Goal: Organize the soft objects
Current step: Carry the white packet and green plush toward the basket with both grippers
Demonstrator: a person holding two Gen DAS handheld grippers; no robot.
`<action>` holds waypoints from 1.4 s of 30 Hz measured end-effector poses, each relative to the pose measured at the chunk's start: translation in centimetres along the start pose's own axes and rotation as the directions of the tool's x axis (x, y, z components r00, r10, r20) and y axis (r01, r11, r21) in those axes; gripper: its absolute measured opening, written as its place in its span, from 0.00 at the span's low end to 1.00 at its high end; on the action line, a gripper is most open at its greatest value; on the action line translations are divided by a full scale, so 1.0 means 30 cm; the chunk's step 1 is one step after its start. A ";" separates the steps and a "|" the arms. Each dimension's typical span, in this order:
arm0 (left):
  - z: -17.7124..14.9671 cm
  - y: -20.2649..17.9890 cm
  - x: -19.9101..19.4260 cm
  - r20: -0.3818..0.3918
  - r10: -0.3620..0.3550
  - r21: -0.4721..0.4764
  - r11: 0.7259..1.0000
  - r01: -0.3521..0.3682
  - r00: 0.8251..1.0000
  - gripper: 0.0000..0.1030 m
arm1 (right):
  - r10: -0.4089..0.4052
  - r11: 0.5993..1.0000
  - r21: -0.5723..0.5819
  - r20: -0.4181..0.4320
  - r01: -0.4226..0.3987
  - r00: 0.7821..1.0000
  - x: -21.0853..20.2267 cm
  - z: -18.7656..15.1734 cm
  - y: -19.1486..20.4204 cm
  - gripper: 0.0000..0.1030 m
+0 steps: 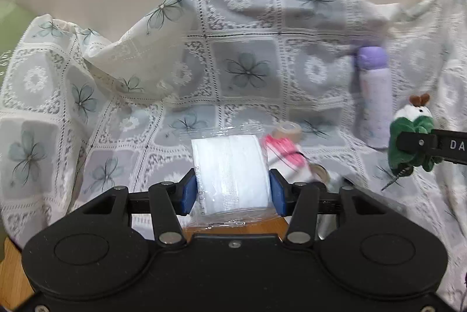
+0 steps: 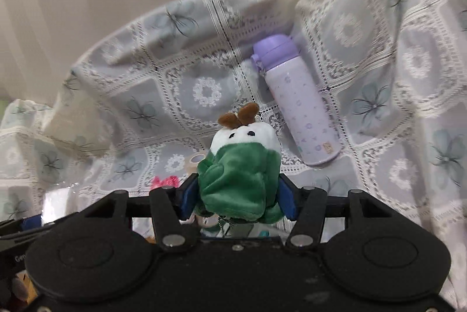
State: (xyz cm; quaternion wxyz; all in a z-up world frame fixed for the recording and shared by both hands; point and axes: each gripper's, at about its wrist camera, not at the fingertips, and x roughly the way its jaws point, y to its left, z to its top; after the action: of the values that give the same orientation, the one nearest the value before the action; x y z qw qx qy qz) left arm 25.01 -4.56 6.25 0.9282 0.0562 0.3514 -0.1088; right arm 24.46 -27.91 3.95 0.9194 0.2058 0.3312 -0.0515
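Left tool (image 1: 233,189) pinches wrapped white roll (image 1: 232,174) w/ long axis across jaws; right tool (image 2: 238,196) pinches green plush (image 2: 238,174), just right of it.

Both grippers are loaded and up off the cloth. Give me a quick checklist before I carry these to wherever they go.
1. Left gripper clamped on the wrapped white pack: ok.
2. Right gripper clamped on the green plush: ok.
3. Plush chain hanging free of the cloth: ok.
4. Purple bottle apart from both loads: ok.
5. Pink item and tape roll left on the cloth: ok.
6. Drop-off spot in view: cannot tell.
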 end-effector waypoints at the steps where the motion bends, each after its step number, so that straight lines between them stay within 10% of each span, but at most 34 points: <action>1: -0.018 -0.010 -0.028 -0.003 -0.007 0.005 1.000 0.007 1.000 0.48 | 0.006 1.000 -0.002 0.002 -0.006 1.000 -0.035 -0.018 -0.003 0.54; 27: -0.518 -0.170 -0.381 -0.168 -0.098 -0.014 0.995 0.097 0.981 0.48 | 0.066 0.996 0.069 -0.116 -0.058 0.991 -0.565 -0.566 -0.066 0.54; 42: -0.664 -0.204 -0.437 -0.235 -0.133 -0.026 0.991 0.130 0.963 0.48 | 0.074 0.996 0.064 -0.116 -0.067 0.991 -0.700 -0.683 -0.058 0.55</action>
State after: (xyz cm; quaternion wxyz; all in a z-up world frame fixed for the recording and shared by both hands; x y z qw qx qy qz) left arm 1.21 -4.76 -0.09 0.8709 0.0403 0.4627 -0.1607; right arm -4.26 -21.90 2.34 0.8929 0.2474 0.3758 -0.0168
